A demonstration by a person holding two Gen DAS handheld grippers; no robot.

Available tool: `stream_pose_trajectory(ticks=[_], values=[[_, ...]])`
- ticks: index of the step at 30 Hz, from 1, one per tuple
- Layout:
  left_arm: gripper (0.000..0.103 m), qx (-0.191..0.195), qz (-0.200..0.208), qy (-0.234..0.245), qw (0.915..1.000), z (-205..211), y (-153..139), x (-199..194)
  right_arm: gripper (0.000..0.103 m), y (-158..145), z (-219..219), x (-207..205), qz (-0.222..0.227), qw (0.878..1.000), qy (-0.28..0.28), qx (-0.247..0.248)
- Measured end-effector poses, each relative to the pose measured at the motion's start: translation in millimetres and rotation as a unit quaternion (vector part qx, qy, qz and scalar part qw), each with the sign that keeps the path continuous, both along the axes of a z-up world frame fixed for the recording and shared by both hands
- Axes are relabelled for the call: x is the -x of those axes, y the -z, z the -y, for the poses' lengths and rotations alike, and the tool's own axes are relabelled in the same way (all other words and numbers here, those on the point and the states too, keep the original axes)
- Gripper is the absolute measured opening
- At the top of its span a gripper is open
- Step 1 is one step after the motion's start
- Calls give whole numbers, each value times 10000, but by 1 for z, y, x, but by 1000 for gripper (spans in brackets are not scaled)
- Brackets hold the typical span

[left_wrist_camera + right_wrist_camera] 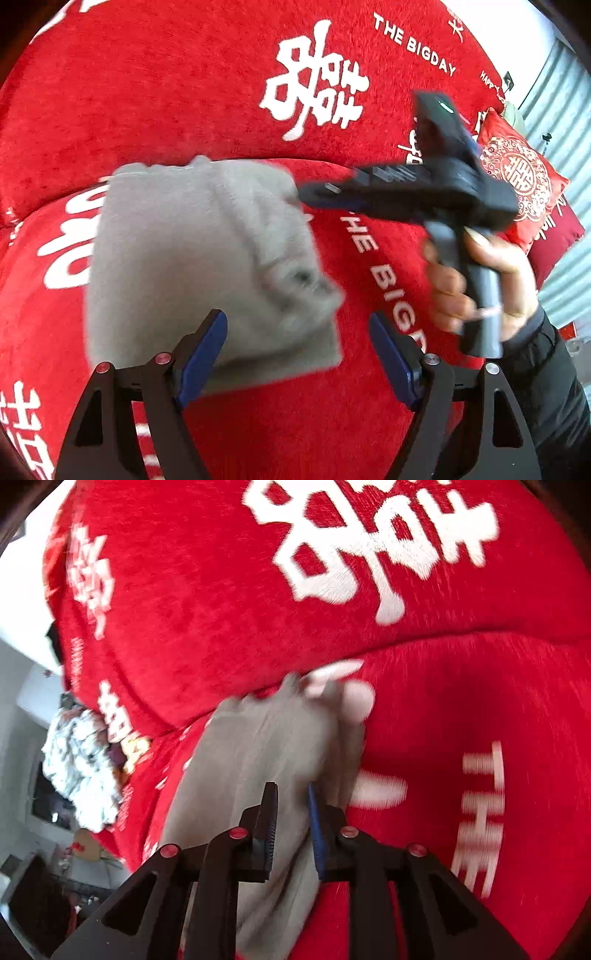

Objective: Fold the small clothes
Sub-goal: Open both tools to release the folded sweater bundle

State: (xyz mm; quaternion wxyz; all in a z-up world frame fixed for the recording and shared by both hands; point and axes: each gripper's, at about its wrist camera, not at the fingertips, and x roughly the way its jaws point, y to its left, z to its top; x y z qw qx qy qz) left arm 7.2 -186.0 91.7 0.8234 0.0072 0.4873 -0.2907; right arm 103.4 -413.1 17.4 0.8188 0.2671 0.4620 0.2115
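A grey garment point(203, 251) lies folded into a compact block on the red sofa seat point(332, 424). My left gripper point(297, 317) is open wide, and the garment's near edge lies between its blue pads point(207, 347) without touching them. My right gripper point(306, 195), held by a hand point(480, 280), points at the garment's far right corner. In the right wrist view the right gripper point(291, 786) shows a narrow gap between its fingers. The grey garment point(251, 746) lies in and under that gap, and the pads do not press on it. The picture is blurred.
The sofa's red backrest point(166, 92) with white lettering rises right behind the garment. A red embroidered cushion point(517, 177) leans at the right end. A heap of pale clothes point(81, 768) sits at the sofa's left end, with room clutter on the floor beyond.
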Motion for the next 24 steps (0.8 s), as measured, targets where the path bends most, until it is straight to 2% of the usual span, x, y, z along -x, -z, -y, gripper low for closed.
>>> stream_pose_trajectory(ticks=[5,6,7,8,10,14,16,17,18,19,20,22,24], values=[[80,-366,293,-437,9979,-44,2,10,22,0,-14,60,90,9981,-292,-540],[80,-448,284,-590,9968,-54,5,9,26,1,-18,67,74,9975,-306,-639],[80,-506,276,-711,9958,-62,8,8,37,1,-23,73,59,9972,-304,-686],[80,-551,265,-829,9947,-69,10,7,50,0,-28,80,75,9975,-275,-648],[80,-574,188,-989,9933,-82,16,4,59,-6,-34,92,231,9980,-189,-563],[80,-580,45,-1135,9918,-92,29,-5,60,-30,-52,104,694,9975,77,-92],[80,-656,-7,-1196,9907,-90,36,-12,59,-34,-66,100,766,9967,66,247],[80,-685,-35,-1229,9900,-90,40,-15,56,-31,-73,96,728,9961,44,487],[80,-733,-90,-1261,9893,-91,44,-17,46,-25,-83,90,647,9923,72,1056],[80,-779,-161,-1313,9881,-94,48,-18,16,-18,-86,87,528,9876,137,1470],[80,-775,-242,-1355,9875,-99,51,-19,16,-7,-83,84,251,9861,255,1621],[80,-648,-370,-1372,9877,-113,57,-17,16,10,-65,88,-71,9915,517,1194],[80,-599,-412,-1381,9877,-123,59,-15,17,14,-59,97,-50,9908,595,1216]])
